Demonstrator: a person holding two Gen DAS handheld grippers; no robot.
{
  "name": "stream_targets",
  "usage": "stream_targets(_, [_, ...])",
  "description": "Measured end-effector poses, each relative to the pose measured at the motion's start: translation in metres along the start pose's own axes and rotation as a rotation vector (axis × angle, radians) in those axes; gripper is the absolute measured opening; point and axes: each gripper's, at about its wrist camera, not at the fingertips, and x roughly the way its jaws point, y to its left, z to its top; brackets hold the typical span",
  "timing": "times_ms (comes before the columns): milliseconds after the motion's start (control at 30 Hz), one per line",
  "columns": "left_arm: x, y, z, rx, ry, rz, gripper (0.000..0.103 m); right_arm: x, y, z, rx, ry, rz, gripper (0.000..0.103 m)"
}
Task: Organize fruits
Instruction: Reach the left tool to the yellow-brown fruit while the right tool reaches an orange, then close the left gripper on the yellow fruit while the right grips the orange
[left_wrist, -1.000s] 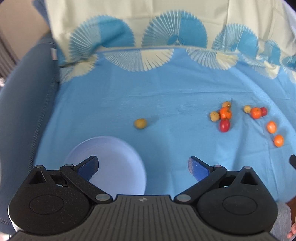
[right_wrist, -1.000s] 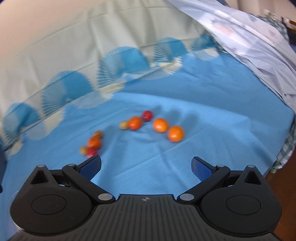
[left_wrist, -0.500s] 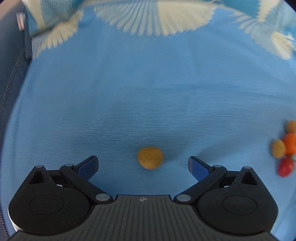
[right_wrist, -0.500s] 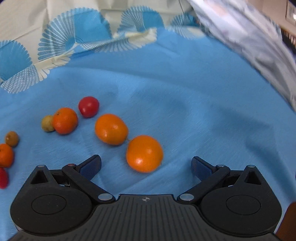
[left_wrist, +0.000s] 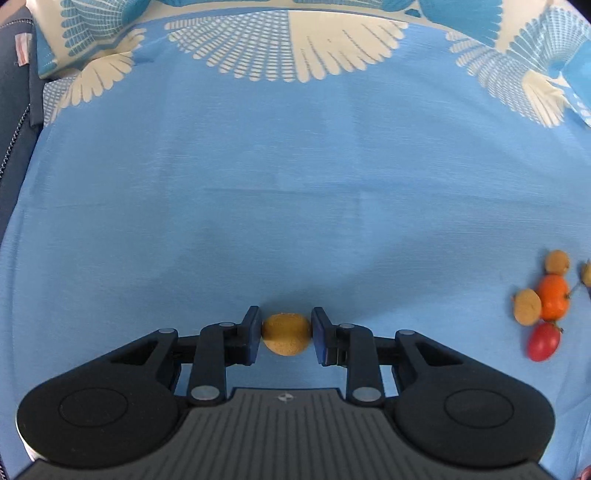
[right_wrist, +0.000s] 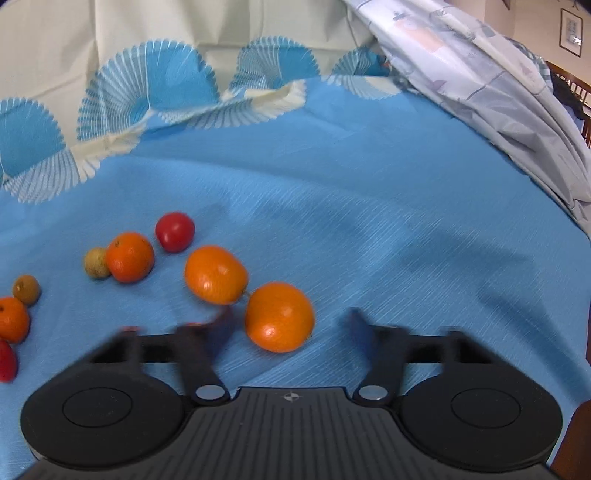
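Left gripper (left_wrist: 286, 334) closing, pads pinching a tan fruit (left_wrist: 286, 338) on blue cloth (left_wrist: 295, 184); right gripper (right_wrist: 286, 328) closing round an orange (right_wrist: 279, 316), right pad still clear of it.

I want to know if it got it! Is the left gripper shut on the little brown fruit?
Yes. The left gripper is closing, and both blue pads already touch the brown fruit on the cloth.

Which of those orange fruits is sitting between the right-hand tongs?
The orange fruit nearest the camera, lowest in the right view. It lies between the closing right tongs; the other oranges sit further left.
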Motion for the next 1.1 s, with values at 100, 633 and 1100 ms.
stream_targets(100, [-0.008,-0.007,-0.009,0.003,-0.033,0.019,0.032,-0.003,-0.003,0.001,0.015,0.002,0.006,0.040])
stream_targets(633, [-0.138,-0.036,-0.091,0.065,-0.206,-0.006,0.032,-0.105,-0.007,0.008,0.005,-0.032,0.182,0.040])
stream_targets(1100, [-0.219,0.055,-0.198,-0.086,-0.211,-0.027,0.032,-0.231,0.047,-0.039,-0.194,0.044,0.490,0.040])
